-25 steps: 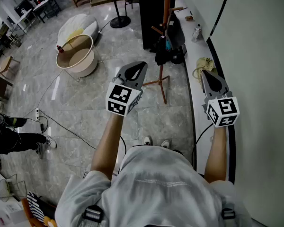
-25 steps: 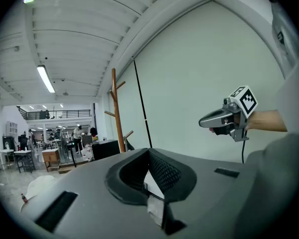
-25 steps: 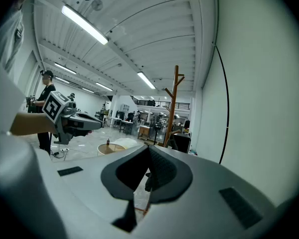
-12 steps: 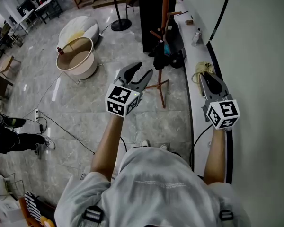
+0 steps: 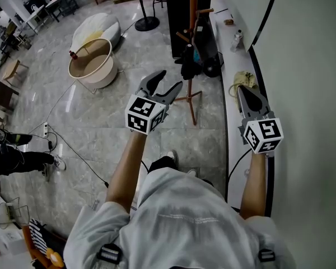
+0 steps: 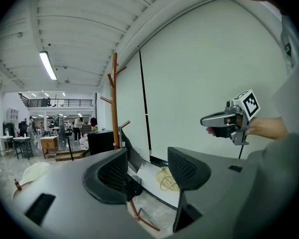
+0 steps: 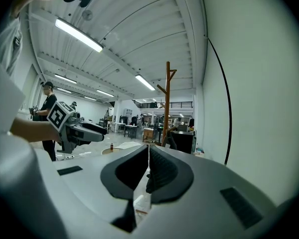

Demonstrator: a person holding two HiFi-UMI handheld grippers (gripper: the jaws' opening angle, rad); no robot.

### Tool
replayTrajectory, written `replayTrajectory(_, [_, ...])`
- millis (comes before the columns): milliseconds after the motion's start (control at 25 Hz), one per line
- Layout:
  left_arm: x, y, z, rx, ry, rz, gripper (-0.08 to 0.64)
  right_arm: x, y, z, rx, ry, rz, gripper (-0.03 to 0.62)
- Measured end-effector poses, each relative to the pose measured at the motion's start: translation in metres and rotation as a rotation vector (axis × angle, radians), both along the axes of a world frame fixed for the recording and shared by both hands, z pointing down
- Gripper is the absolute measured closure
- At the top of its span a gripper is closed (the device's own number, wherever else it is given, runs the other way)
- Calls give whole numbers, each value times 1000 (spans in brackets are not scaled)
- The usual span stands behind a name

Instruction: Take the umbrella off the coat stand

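A wooden coat stand (image 5: 193, 13) rises from the floor ahead of me, and its legs spread near my left gripper. A dark folded umbrella (image 5: 189, 61) hangs on it, low among its pegs. My left gripper (image 5: 169, 81) is a short way in front of the stand. Its jaws are opening and nothing is between them. In the left gripper view the stand (image 6: 114, 98) and the umbrella (image 6: 127, 141) show past the left gripper (image 6: 147, 166). My right gripper (image 5: 242, 89) is shut and empty over the white ledge. In the right gripper view the right gripper (image 7: 148, 156) points towards the stand (image 7: 166, 103).
A black cabinet (image 5: 182, 10) stands behind the stand. A beige round tub (image 5: 91, 66) and a white cushion (image 5: 95, 27) lie to the left. Along the right wall a white ledge (image 5: 235, 111) carries a rope bundle (image 5: 242, 80) and a bottle (image 5: 235, 38). Cables cross the floor.
The left gripper's jaws have gone from shut to open. Both grippers have moved a little closer to the coat stand. The right gripper stays shut.
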State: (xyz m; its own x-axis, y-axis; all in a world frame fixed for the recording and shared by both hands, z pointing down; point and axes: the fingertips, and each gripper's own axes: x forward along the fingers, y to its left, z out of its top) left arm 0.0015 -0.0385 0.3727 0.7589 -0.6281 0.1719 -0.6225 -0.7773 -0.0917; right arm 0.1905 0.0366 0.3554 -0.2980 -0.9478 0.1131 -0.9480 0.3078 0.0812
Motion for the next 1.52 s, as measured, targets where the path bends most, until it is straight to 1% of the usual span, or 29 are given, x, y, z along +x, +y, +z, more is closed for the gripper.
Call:
replayTrajectory(160, [10, -30, 28, -41, -30, 4, 288, 9, -25, 19, -25, -2, 14, 563])
replayTrajectory(280, [18, -69, 50, -64, -46, 14, 288, 17, -56, 35, -45, -9, 28, 563])
replayTrajectory(440, [34, -130, 71, -94, -51, 55, 284, 28, -106, 47, -72, -18, 57, 563])
replayTrajectory(640, [56, -210, 99, -141, -84, 125, 260, 30, -180, 63, -137, -50, 75, 563])
replayTrajectory(760, [70, -240, 131, -204, -129, 205, 237, 17, -213, 85, -222, -44, 37, 568])
replayTrajectory(840, [80, -252, 153, -249, -161, 258, 219, 10, -228, 97, -259, -45, 19, 568])
replayTrajectory(920, [89, -264, 172, -281, -178, 290, 214, 13, -240, 107, -284, -50, 43, 568])
replayTrajectory(1040, [98, -276, 203, -327, -208, 313, 203, 23, -254, 124, -329, -61, 102, 569])
replayTrajectory(1200, [109, -284, 246, -404, -265, 318, 190, 29, -264, 146, -385, -88, 117, 569])
replayTrajectory(1320, [114, -289, 275, -440, -320, 294, 179, 31, -271, 160, -409, -114, 102, 569])
replayTrajectory(1440, [120, -299, 296, -417, -380, 245, 167, 35, -277, 166, -419, -101, 104, 569])
replayTrajectory(1520, [124, -305, 305, -401, -393, 212, 166, 38, -277, 169, -422, -101, 97, 569])
